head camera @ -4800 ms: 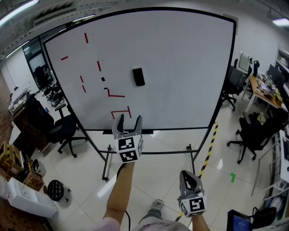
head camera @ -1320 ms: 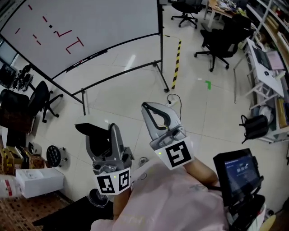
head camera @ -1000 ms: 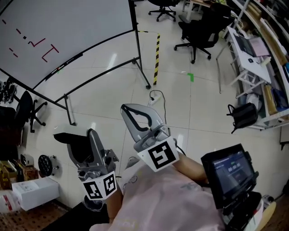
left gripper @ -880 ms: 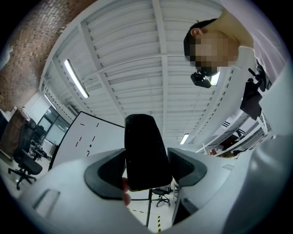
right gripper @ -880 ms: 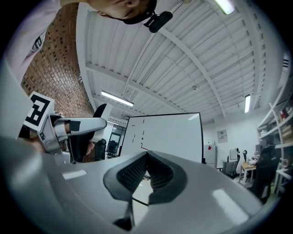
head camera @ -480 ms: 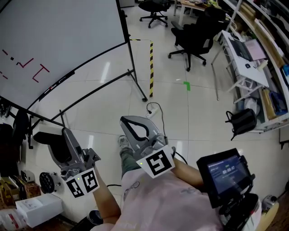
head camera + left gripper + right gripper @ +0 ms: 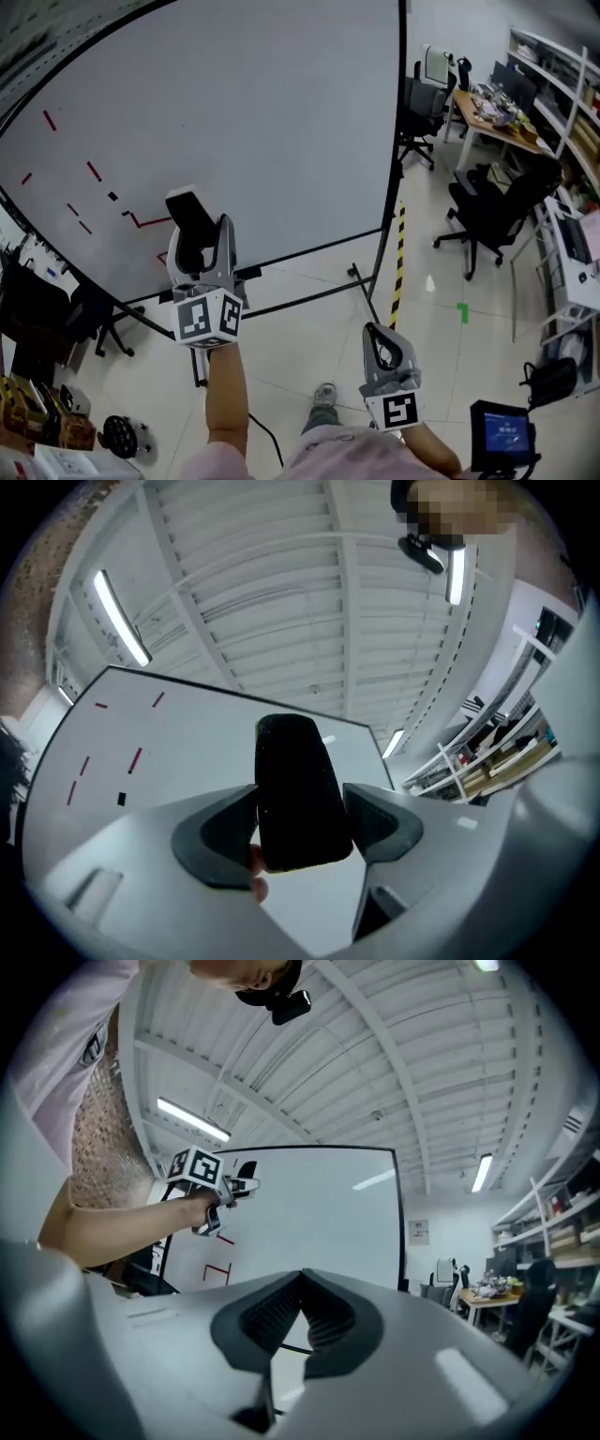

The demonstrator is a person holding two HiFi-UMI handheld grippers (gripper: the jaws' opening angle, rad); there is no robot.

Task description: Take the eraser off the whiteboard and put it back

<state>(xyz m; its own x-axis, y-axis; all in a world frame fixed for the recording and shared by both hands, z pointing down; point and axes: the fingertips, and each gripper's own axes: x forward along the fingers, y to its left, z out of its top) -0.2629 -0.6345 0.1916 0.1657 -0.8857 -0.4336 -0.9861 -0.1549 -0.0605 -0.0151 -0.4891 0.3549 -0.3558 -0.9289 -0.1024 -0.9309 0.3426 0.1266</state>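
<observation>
**— What are your jaws doing?**
— My left gripper is clamped on the black eraser. It stands upright between my pads, its top poking past the tips. My right gripper hangs lower, its jaws pressed together with nothing in them.

**— Where is the eraser against the whiteboard?**
— It is in front of the whiteboard, at its lower left part, among the red marks. Whether it touches the board I cannot tell.

**— And the room?**
— Glossy pale floor tiles run under the whiteboard's black stand. A yellow-and-black striped tape lies on them below the whiteboard's right edge. Farther off, right of the whiteboard, are black office chairs and a cluttered desk. Above the whiteboard is a white ribbed ceiling with strip lights.
</observation>
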